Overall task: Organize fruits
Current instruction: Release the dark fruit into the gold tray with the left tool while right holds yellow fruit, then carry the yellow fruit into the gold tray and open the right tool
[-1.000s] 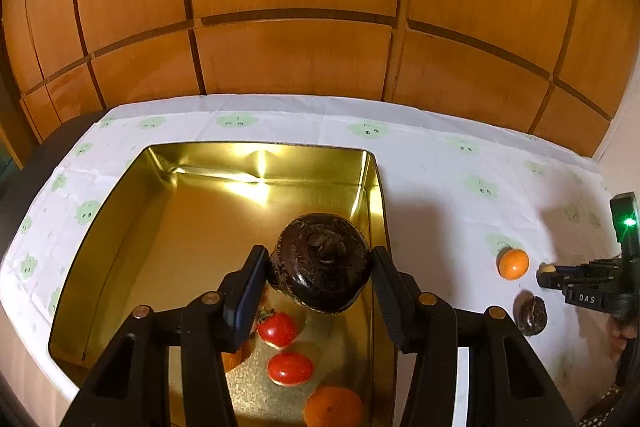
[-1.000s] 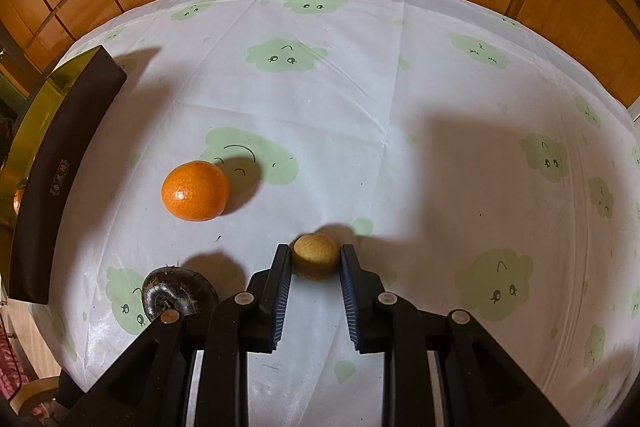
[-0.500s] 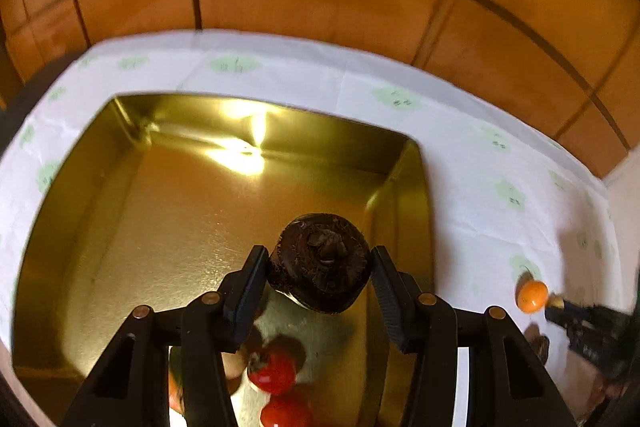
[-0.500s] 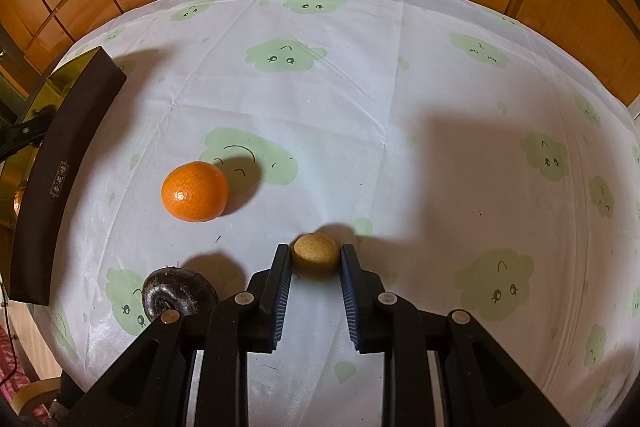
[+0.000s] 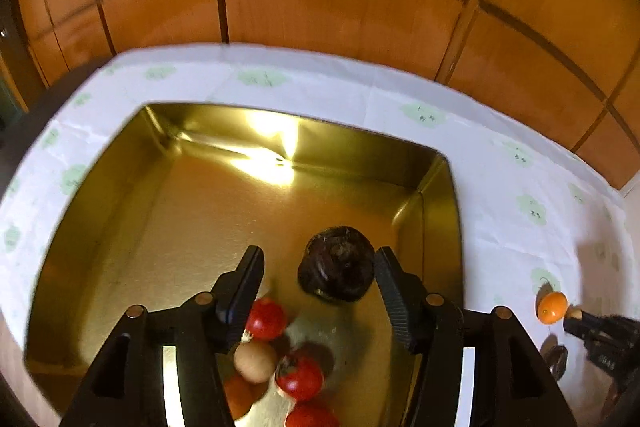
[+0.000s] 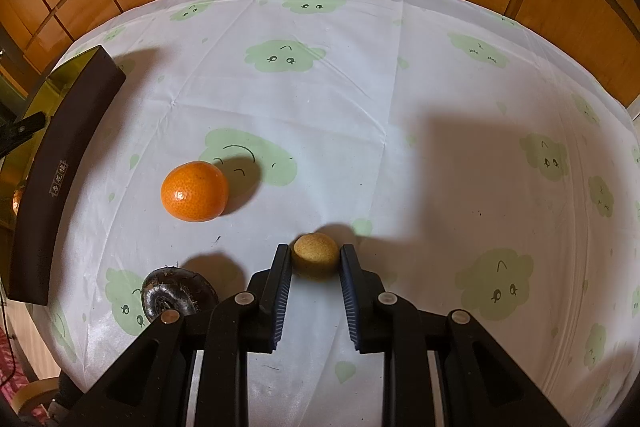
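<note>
Fruits are partly gathered: the gold tin on the tabletop already holds several, clustered at its near end; two red tomatoes show clearly with a third at the bottom edge, plus a pale tan round fruit and an orange one half hidden behind the tongs. The left tongs hang over the tin with their jaws opening; the dark mangosteen sits between them, close against the right finger and clear of the left, so it looks released or all but released, though whether it rests on the tin floor yet I cannot tell.

Outside the tin, three fruits are left on the cloth, all towards the tabletop's near edge; the right tongs are closed on a small tan fruit, pinched at the fingertips, apparently not yet lifted far from the cloth; a mandarin lies loose between that fruit and the tin's dark outer wall; a second dark mangosteen lies just beside the right tongs' left finger.

By my count, roughly two thirds is done; the held tan fruit goes in first, then the two loose ones.
</note>
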